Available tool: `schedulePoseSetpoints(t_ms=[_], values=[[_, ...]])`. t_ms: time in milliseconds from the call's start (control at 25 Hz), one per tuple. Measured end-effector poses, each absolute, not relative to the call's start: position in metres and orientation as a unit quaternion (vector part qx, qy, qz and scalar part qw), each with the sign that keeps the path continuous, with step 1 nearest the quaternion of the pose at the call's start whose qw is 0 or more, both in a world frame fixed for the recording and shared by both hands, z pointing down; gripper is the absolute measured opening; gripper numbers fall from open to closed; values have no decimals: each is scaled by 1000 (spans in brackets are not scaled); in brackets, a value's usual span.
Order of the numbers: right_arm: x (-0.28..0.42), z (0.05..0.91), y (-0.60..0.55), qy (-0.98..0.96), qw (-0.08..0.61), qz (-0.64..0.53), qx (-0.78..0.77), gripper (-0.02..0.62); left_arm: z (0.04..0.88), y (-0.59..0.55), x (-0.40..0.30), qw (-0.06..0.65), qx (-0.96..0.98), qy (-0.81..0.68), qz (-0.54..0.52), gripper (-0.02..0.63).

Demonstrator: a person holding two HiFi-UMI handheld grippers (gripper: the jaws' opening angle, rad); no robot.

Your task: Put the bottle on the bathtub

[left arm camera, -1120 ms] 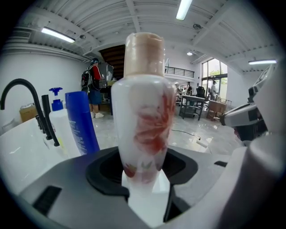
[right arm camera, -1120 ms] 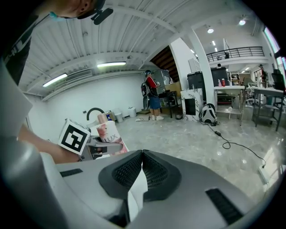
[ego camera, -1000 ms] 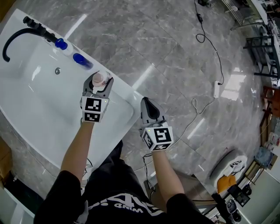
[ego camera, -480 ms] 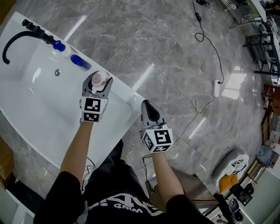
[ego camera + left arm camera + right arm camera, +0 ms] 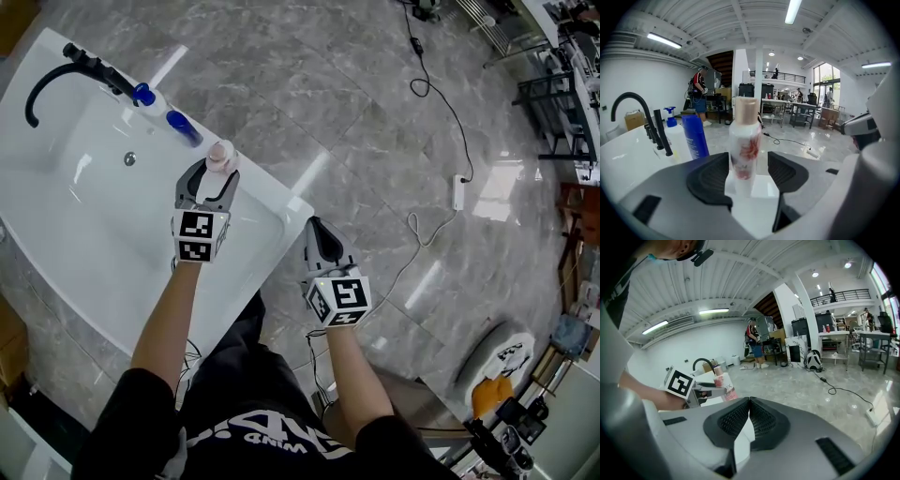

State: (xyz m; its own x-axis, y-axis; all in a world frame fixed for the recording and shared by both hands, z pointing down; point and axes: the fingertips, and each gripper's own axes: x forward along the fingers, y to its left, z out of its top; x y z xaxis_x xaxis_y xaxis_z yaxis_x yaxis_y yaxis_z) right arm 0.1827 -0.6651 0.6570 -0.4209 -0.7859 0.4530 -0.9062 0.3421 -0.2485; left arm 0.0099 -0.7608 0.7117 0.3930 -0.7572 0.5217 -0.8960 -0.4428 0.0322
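A white bottle [image 5: 220, 156] with red flower print and a tan cap stands upright on the bathtub's flat rim [image 5: 272, 195]. My left gripper [image 5: 212, 178] is open just behind it. In the left gripper view the bottle [image 5: 744, 140] sits between the two pads with a narrow gap on each side of my left gripper [image 5: 747, 171]. My right gripper [image 5: 319, 231] is shut and empty, hovering beside the tub's near corner. The right gripper view shows its own jaws [image 5: 749, 411] closed, and the bottle [image 5: 718, 376] far off to the left.
A blue bottle [image 5: 183, 127] and a white pump bottle [image 5: 145, 96] stand further along the rim by the black faucet [image 5: 56, 70]. The basin has a drain [image 5: 129, 159]. A cable and power strip [image 5: 459, 192] lie on the marble floor.
The left jaws have spread and drawn back. The bottle, held between them before, now stands free at their tips on the rim. The right gripper has hardly moved.
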Motion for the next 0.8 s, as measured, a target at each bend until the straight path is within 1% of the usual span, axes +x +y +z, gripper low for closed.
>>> schedulePoseSetpoints(t_ms=[240, 800], values=[[177, 627, -623, -812, 120, 221, 527, 25, 675, -715, 3, 149, 825, -507, 201, 253], [169, 559, -483, -816, 86, 194, 538, 25, 577, -555, 0, 118, 845, -490, 176, 253]])
